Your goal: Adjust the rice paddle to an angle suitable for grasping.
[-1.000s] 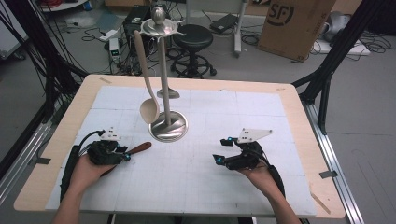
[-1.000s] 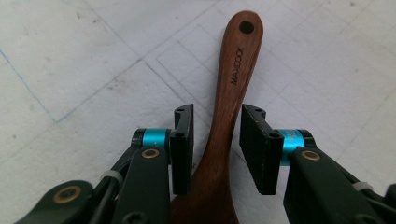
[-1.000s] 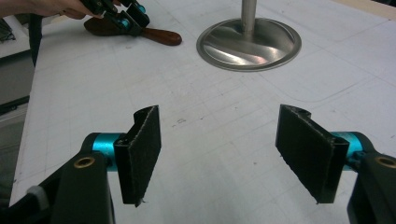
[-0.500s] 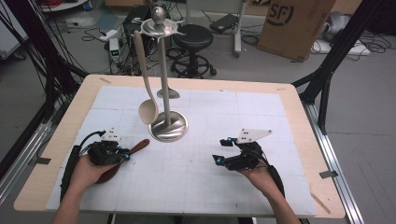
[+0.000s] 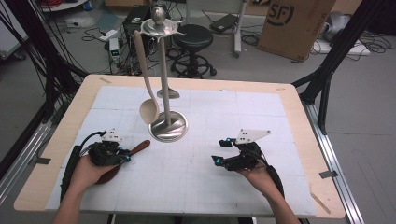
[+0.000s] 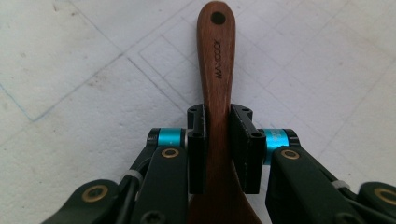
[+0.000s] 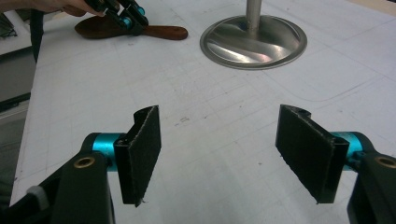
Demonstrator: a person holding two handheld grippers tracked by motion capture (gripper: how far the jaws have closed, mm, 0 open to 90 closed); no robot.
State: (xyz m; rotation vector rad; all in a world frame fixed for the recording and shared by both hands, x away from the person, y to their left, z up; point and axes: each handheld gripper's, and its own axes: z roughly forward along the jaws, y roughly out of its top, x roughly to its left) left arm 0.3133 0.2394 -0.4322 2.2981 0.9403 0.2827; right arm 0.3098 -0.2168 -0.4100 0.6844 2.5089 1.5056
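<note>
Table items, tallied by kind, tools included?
Wooden utensils: 2, a pale spoon hanging on the stand, a dark spatula in the left tool
Metal stand: 1
Tools: 2, with the right tool
Total: 5

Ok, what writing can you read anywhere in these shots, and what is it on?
"MAXCOOK" on the handle of the brown wooden spatula held in the left claw.
"SF" on the cardboard box on the floor beyond the table; the small print beside it is too blurred to read.
</note>
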